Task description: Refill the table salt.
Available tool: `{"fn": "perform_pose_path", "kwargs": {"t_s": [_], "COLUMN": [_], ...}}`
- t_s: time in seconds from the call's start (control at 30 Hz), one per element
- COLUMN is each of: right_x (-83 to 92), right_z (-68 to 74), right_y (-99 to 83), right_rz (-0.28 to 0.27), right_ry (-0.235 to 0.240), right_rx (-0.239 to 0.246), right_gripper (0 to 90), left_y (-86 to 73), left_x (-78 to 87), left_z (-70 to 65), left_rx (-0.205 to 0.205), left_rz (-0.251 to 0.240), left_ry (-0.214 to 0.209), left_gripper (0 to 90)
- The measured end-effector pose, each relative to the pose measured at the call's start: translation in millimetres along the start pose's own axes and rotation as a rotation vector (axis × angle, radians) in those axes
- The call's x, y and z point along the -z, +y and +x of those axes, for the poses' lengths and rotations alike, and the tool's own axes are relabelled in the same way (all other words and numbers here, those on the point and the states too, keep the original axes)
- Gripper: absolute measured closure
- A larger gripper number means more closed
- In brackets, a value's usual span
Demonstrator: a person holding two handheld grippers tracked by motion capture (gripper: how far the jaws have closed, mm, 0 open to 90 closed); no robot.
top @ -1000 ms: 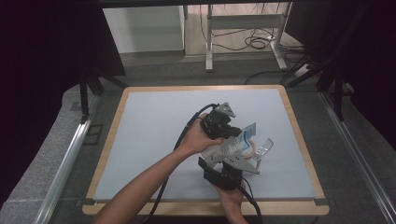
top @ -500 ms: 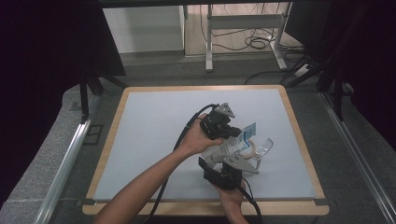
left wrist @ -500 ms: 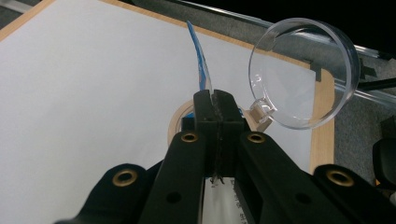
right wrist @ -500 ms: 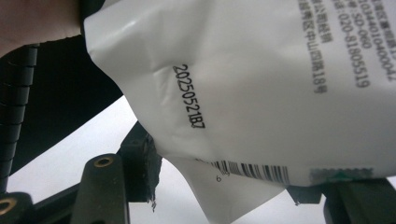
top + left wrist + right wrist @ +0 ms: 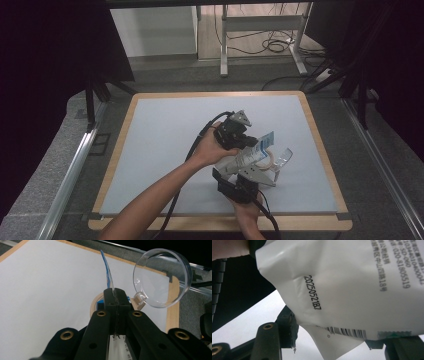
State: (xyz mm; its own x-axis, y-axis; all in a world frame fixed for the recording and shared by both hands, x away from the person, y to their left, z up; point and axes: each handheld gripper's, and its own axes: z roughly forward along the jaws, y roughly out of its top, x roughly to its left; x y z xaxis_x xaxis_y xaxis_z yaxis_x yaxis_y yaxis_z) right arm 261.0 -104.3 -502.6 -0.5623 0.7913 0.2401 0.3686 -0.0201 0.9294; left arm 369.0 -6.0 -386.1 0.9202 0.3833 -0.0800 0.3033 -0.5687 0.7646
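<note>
White pouch (image 5: 352,290) | left gripper (image 5: 115,296) jaws clamp its edge | right gripper (image 5: 332,340) jaws apart, apparently astride it

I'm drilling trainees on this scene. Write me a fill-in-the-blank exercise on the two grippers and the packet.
1. The left gripper is shut on the packet's ____ edge.
2. The clear lid beside the packet is ____ in shape.
3. The right gripper's jaws stand ____, with the packet's printed back in front of them.
4. The date code printed on the packet reads ____.

Missing words: blue; round; open; 20250521BZ
</note>
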Motion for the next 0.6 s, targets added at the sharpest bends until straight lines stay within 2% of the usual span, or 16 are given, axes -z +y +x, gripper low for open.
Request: {"fn": "perform_pose_path", "kwargs": {"t_s": [0.17,0.33,0.6], "right_x": [-2.4,-6.2,-11.2], "right_z": [1.8,2.5,2.4], "right_y": [0.4,-1.2,-1.4], "right_rz": [-0.011,-0.021,-0.023], "right_ry": [-0.015,-0.054,-0.078], "right_rx": [-0.001,0.025,0.032], "right_gripper": [40.7,41.1,41.5], "left_y": [1.9,4.2,6.0], "left_x": [1.2,1.2,-0.7], "left_z": [1.0,-0.2,-1.0], "left_rx": [-0.004,-0.015,-0.022], "left_rz": [0.007,0.019,0.029], "left_ry": [0.001,0.005,0.003], "left_gripper": [90.0,90.0,90.0]}}
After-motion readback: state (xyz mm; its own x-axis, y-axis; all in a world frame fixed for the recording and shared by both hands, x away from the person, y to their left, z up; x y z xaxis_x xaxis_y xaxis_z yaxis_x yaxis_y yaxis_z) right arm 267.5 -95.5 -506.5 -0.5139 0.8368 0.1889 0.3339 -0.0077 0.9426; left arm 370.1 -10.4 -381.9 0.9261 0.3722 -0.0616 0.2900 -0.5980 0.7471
